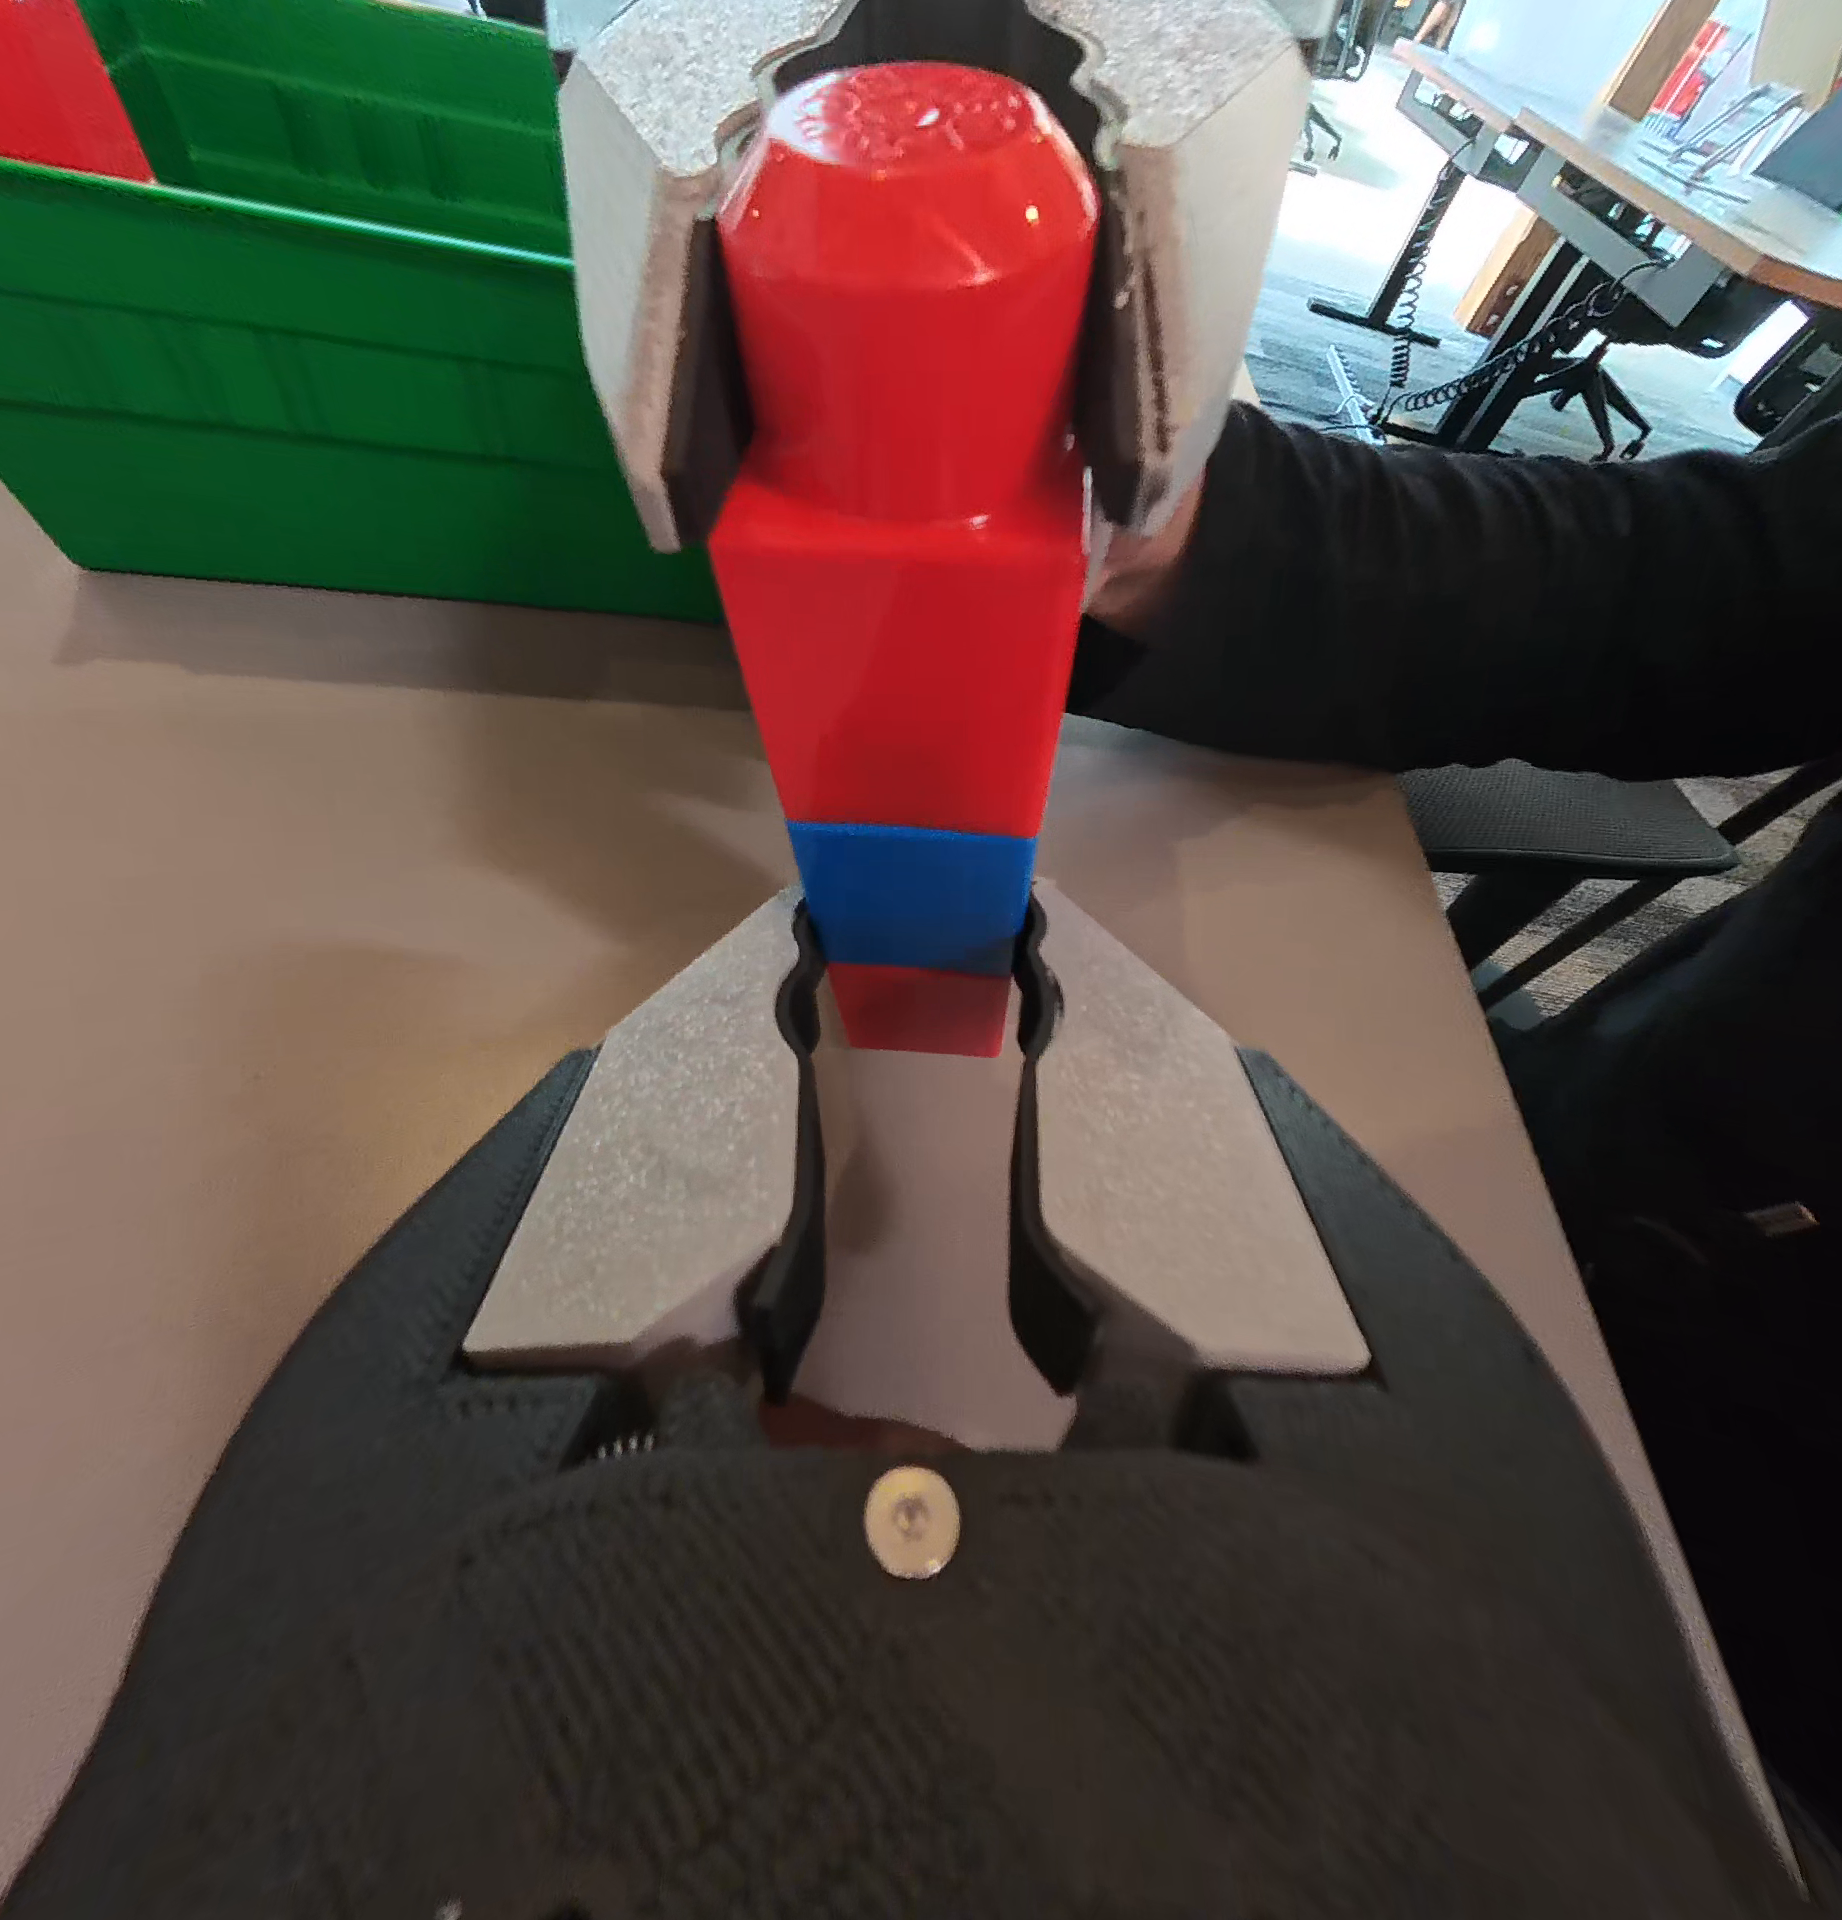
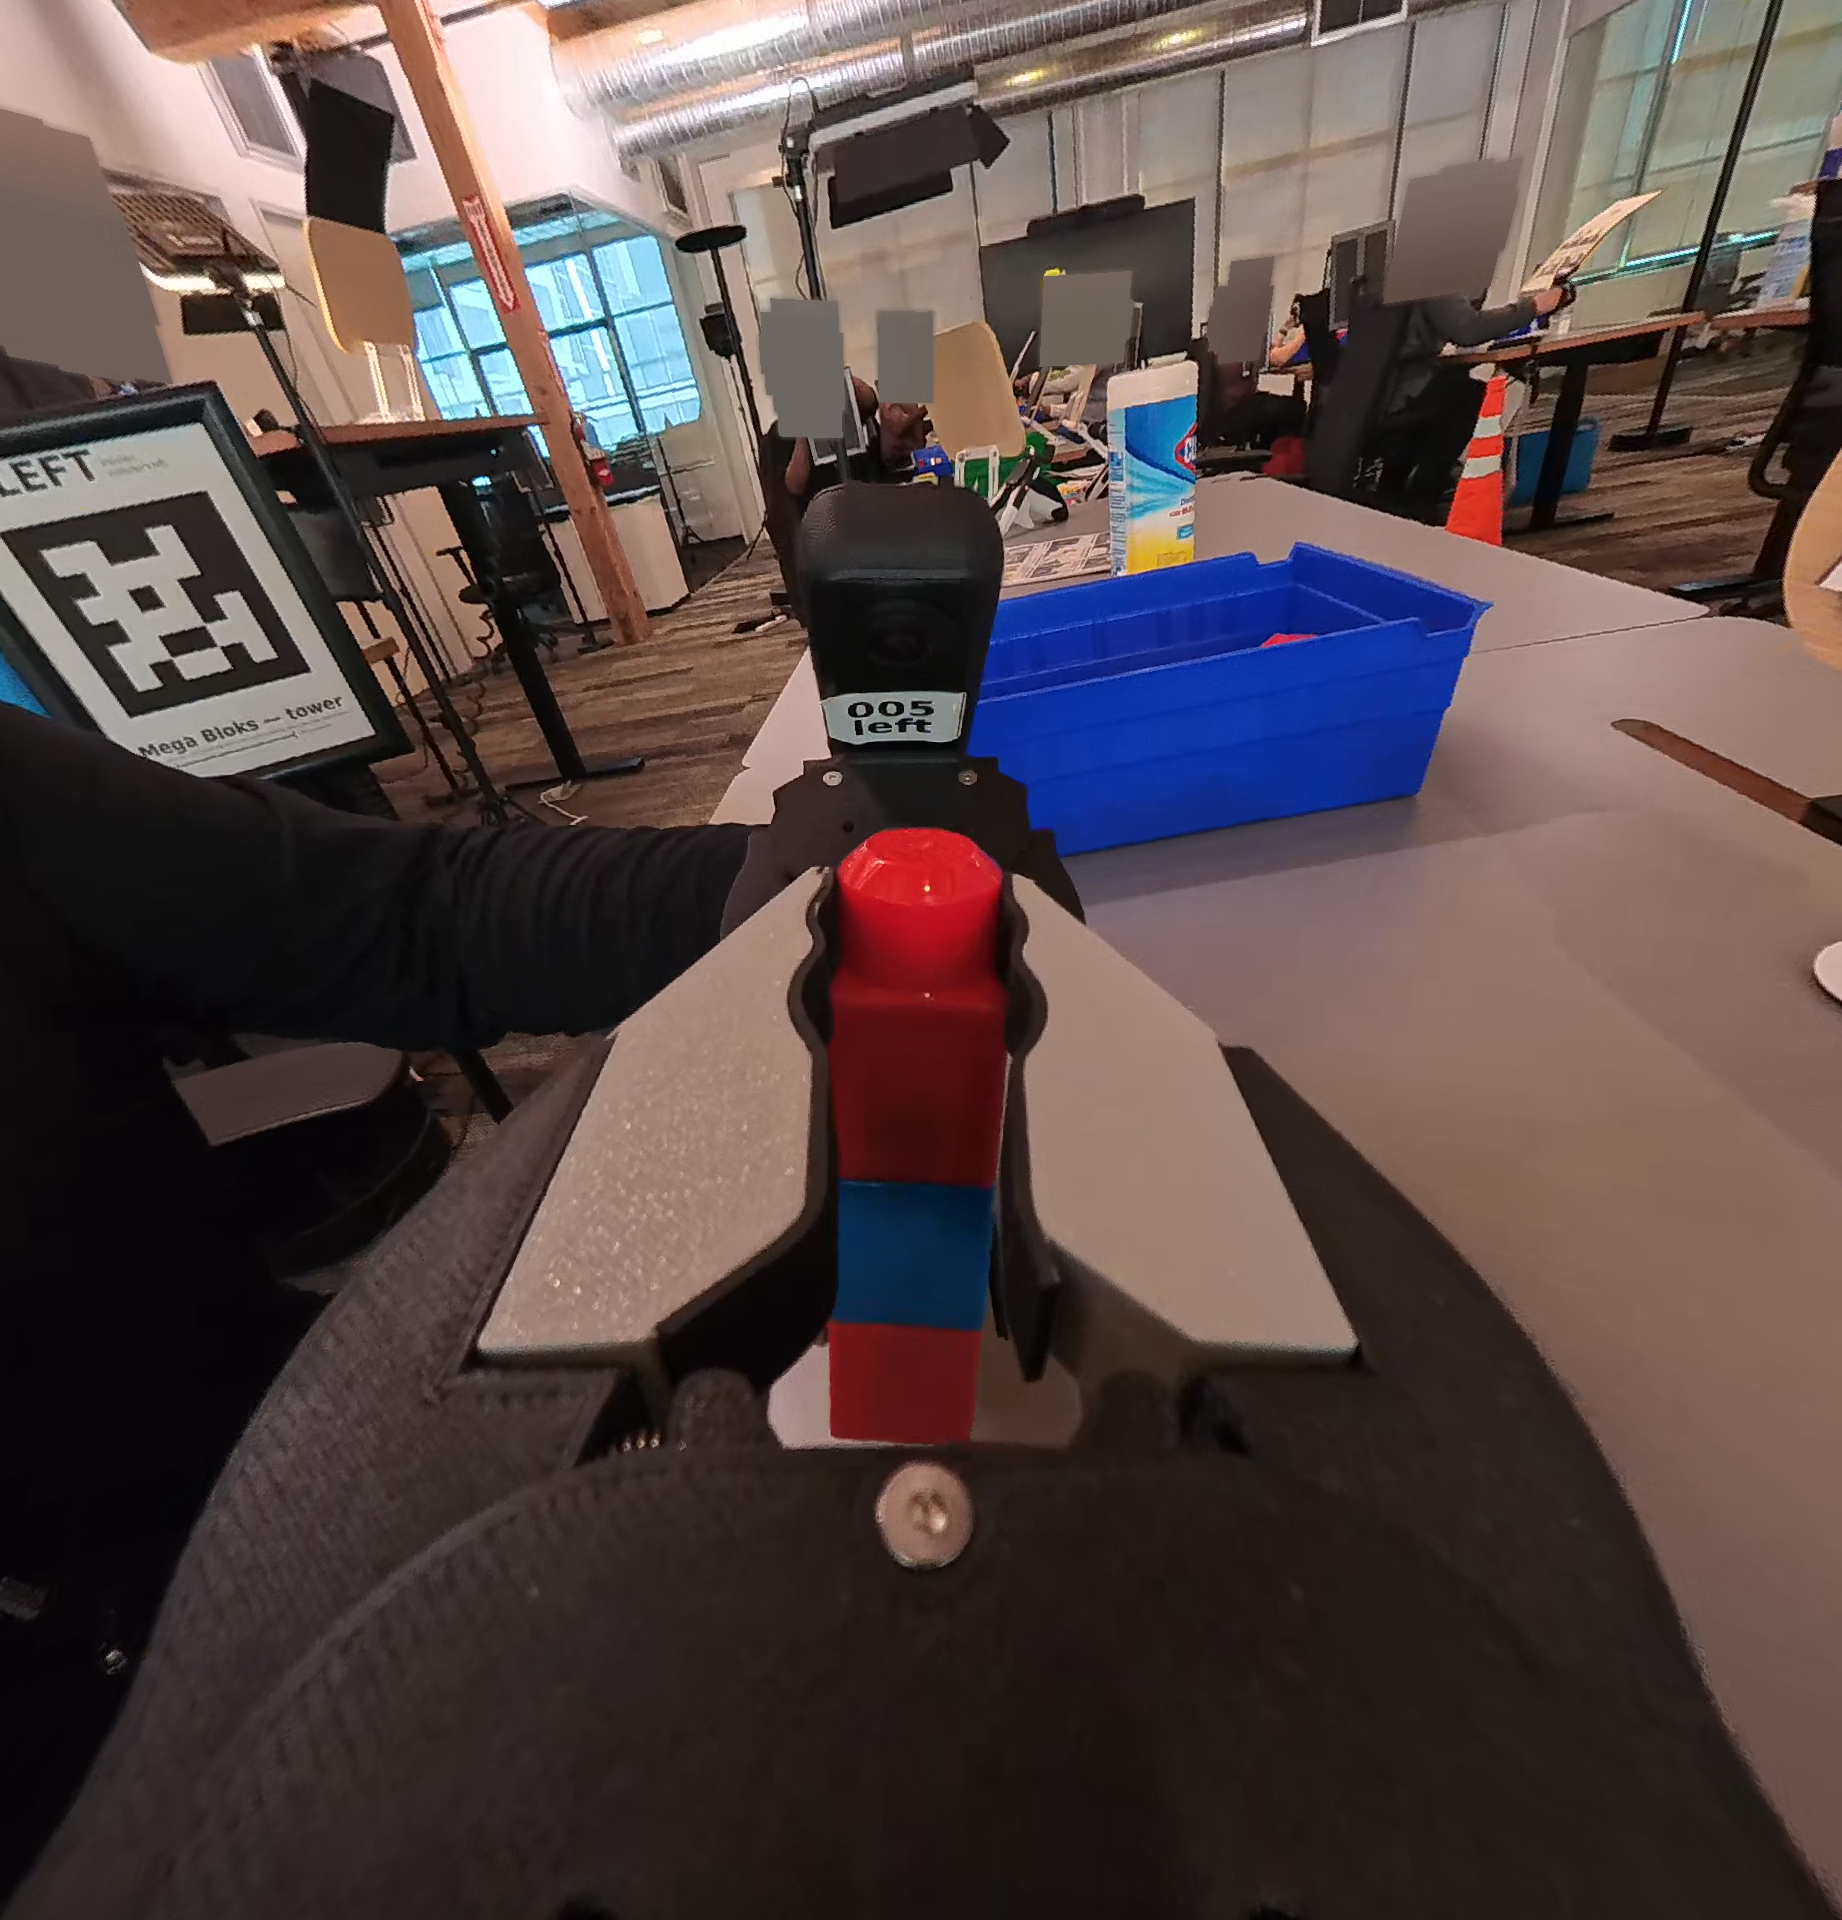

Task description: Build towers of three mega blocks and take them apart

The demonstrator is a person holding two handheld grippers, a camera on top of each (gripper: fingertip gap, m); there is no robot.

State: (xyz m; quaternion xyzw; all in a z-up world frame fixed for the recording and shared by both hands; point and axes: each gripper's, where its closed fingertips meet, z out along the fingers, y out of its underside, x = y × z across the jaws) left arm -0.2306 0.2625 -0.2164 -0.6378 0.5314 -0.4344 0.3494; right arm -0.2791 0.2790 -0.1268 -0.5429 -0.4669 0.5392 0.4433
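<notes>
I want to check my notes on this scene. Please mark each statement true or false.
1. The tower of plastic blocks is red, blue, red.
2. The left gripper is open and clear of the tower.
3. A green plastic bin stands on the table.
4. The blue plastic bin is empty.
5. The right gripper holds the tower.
1. True. The tower has a blue block between two red ones.
2. False. The left gripper is shut on the tower, at the blue block.
3. True. The green plastic bin stands on the table, beyond the tower.
4. False. The blue plastic bin holds a red piece.
5. True. The right gripper is closed on the tower's upper red block.
</notes>
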